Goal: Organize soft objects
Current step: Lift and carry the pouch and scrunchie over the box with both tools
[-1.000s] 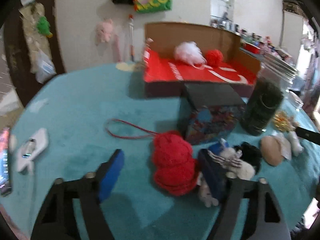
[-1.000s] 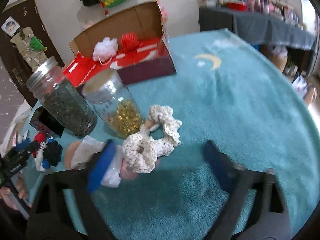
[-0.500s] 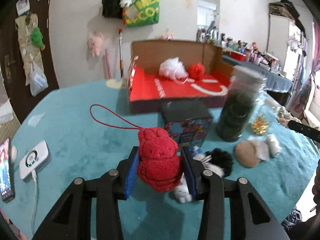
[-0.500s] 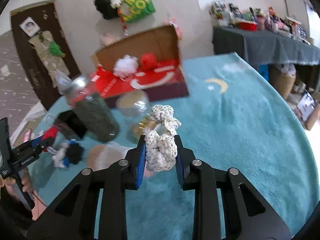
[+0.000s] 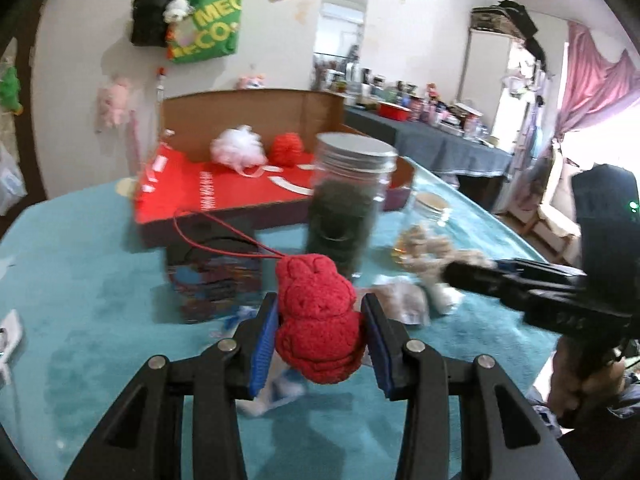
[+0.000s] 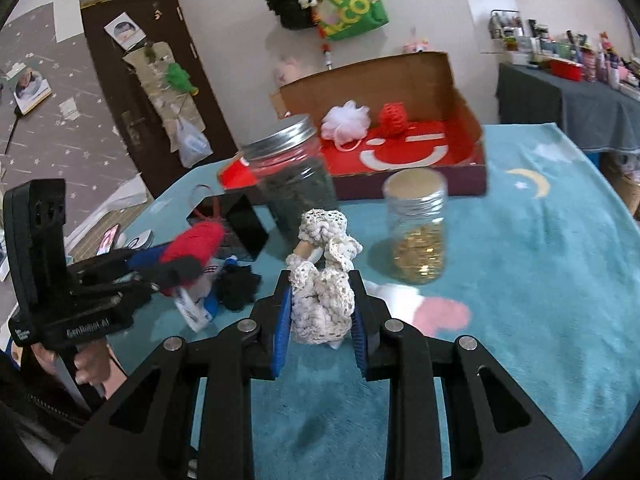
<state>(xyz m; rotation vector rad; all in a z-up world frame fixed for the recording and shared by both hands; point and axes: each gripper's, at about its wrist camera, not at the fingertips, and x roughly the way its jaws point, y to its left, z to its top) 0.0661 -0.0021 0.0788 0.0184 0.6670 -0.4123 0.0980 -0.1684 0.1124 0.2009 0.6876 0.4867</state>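
Note:
My left gripper (image 5: 318, 338) is shut on a red knitted bunny (image 5: 316, 316) and holds it above the teal tablecloth; its red cord (image 5: 224, 240) trails back to the left. A cream crochet scrunchie (image 6: 322, 300) is pinched in my right gripper (image 6: 320, 312), also clear of the cloth. At the back stands an open cardboard box (image 5: 240, 192) (image 6: 404, 152) with a red inside; a white pouf (image 6: 346, 118) and a red yarn ball (image 6: 394, 118) lie in it. A small doll with black hair (image 6: 236, 288) lies on the cloth under the left gripper.
Between the grippers and the box stand a tall jar of dark stuff (image 5: 344, 208) (image 6: 296, 180), a smaller jar with gold bits (image 6: 418, 228) and a black printed box (image 5: 216, 264). White and pink soft bits (image 6: 424, 308) lie right of the scrunchie. A phone (image 6: 108, 240) lies far left.
Both grippers closed from wide open, the left on the red bunny, the right on the cream scrunchie, and both lifted their objects off the cloth while tilting up toward the box.

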